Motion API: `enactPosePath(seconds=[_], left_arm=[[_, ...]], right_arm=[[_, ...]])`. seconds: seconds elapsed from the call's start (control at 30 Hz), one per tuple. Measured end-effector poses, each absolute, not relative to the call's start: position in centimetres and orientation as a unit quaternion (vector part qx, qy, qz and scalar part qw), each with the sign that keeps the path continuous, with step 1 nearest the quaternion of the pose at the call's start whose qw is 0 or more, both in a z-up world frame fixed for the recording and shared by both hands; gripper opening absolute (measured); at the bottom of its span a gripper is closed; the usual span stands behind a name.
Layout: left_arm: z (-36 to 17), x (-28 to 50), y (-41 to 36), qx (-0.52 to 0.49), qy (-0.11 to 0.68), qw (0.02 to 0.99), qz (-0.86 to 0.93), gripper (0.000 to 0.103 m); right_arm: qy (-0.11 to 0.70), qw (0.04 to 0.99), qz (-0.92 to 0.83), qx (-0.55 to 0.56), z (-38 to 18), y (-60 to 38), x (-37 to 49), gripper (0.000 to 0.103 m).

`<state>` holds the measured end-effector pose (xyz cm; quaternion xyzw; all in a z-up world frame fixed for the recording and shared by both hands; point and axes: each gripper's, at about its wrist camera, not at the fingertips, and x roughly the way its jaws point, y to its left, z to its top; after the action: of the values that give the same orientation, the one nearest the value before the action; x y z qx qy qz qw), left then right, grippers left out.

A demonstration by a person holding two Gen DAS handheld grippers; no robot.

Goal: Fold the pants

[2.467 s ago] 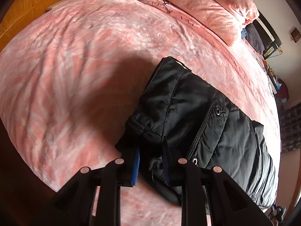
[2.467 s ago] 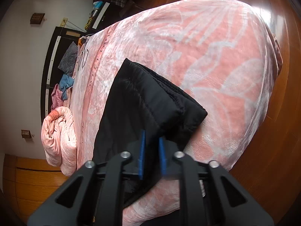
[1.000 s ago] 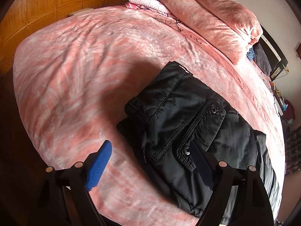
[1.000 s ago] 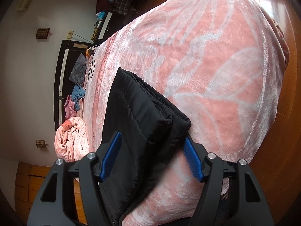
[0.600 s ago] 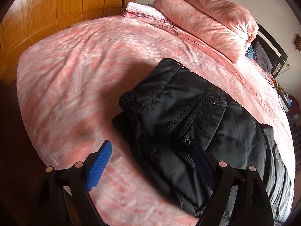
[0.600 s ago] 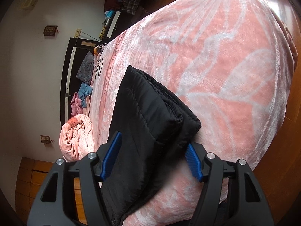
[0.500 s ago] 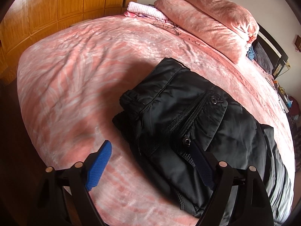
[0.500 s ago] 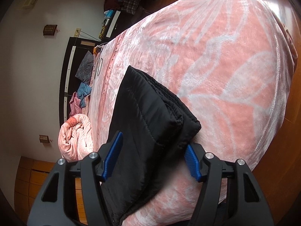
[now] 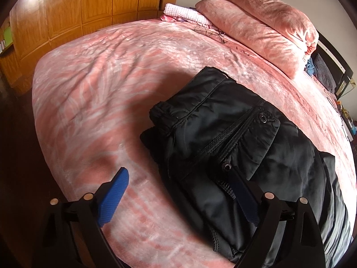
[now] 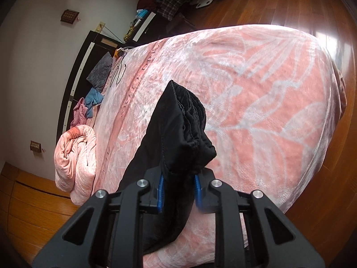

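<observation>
Black padded pants [image 9: 234, 138] lie on a pink bed [image 9: 100, 93], waist end with zip and snaps toward the left wrist camera. My left gripper [image 9: 178, 192] is open and empty, hovering over the waist corner without touching it. In the right wrist view my right gripper [image 10: 178, 187] is shut on the stacked leg cuffs of the pants [image 10: 178, 134] and holds that end lifted above the bed [image 10: 267, 111].
Rolled pink blankets [image 9: 263, 26] and a folded pink towel [image 9: 185, 15] lie at the head of the bed. A wooden wardrobe [image 9: 89, 11] stands at the left. Loose clothes [image 10: 98, 78] lie by the black headboard. Wooden floor [image 10: 290, 4] surrounds the bed.
My right gripper has shut on the leg cuffs and lifted them off the bed. My left gripper stays open and has drawn back a little from the waist.
</observation>
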<state>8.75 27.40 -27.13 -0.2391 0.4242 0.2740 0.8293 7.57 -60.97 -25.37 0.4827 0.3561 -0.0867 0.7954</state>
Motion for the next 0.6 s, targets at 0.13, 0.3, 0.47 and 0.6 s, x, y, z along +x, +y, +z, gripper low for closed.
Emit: enactPosePath(seconds=[0.13, 0.3, 0.47, 0.6], left_arm=[[-27.5, 8.5, 27.9, -0.254, 0.425, 0.823, 0.278, 0.096], [-27.4, 8.4, 27.6, -0.243, 0.425, 0.825, 0.281, 0.096], [-27.5, 8.1, 28.1, -0.262, 0.421, 0.825, 0.273, 0.096], [-27.6, 8.0, 28.3, -0.267, 0.42, 0.825, 0.269, 0.096]], right_arm=[[0.35, 0.813, -0.084, 0.458, -23.1, -59.8, 8.1, 0.018], [0.348, 0.831, -0.082, 0.426, -20.5, -58.2, 8.5, 0.018], [0.349, 0.845, -0.085, 0.397, -18.3, -56.7, 8.7, 0.018], [0.348, 0.857, -0.083, 0.371, -16.6, -55.1, 8.8, 0.018]])
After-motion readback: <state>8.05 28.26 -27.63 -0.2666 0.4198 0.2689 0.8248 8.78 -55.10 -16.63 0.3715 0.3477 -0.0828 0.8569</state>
